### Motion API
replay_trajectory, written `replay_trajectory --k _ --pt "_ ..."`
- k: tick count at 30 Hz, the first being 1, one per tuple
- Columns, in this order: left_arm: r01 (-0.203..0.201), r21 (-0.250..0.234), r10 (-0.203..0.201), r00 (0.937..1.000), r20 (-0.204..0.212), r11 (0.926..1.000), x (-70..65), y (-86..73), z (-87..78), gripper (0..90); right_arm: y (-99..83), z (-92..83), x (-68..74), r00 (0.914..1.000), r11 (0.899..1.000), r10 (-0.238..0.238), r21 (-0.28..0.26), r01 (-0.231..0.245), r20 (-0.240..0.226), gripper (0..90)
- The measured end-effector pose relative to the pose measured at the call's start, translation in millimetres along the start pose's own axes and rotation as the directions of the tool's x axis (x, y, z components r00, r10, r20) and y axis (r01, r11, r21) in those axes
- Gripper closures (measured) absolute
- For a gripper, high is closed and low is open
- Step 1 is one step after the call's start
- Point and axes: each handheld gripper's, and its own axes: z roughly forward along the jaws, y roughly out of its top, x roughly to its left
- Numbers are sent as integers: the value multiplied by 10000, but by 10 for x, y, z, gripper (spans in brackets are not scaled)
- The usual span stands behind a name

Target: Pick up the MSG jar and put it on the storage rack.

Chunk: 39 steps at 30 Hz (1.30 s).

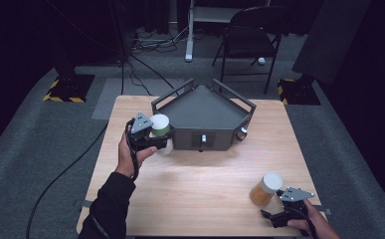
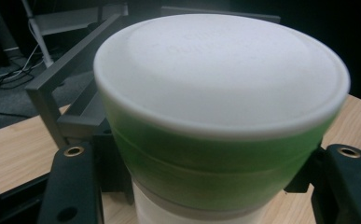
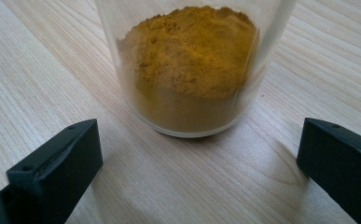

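Observation:
My left gripper [image 1: 161, 143] is shut on a jar with a white lid and a green band [image 1: 160, 125], held up off the table just left of the grey tray [image 1: 205, 107]. In the left gripper view the jar [image 2: 215, 140] sits between both jaws, tilted toward the camera. A clear jar of yellow-orange powder with a white lid [image 1: 265, 189] stands on the table near the front right. My right gripper [image 1: 274, 215] rests just behind that jar, open, and the powder jar [image 3: 192, 70] stands beyond the jaw tips, untouched.
The wooden table [image 1: 200, 179] holds the grey five-sided tray with raised handles at its back middle. A folding chair [image 1: 252, 35], cables and stands are on the carpet beyond the table.

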Motion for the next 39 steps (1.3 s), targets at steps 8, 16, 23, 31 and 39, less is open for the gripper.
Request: replay_trajectory --k 8,16,23,31,39 --pt "-70 -173 73 9999 151 9998 -3 167 61 347 0 0 0 10000 10000 -3 1 3 2 0" --pt "-134 -362 143 9996 249 9993 -20 310 131 347 0 0 0 10000 10000 -4 -1 4 1 0" --pt "-402 -419 409 9990 167 9983 -60 488 205 347 0 0 0 10000 10000 -3 -1 3 -1 0" --pt "-447 -307 452 9989 155 9985 -39 634 324 346 0 0 0 10000 10000 -3 1 3 -2 0" --pt "-481 -211 483 9988 90 9986 -44 793 467 346 0 0 0 10000 10000 -3 1 3 -1 0"
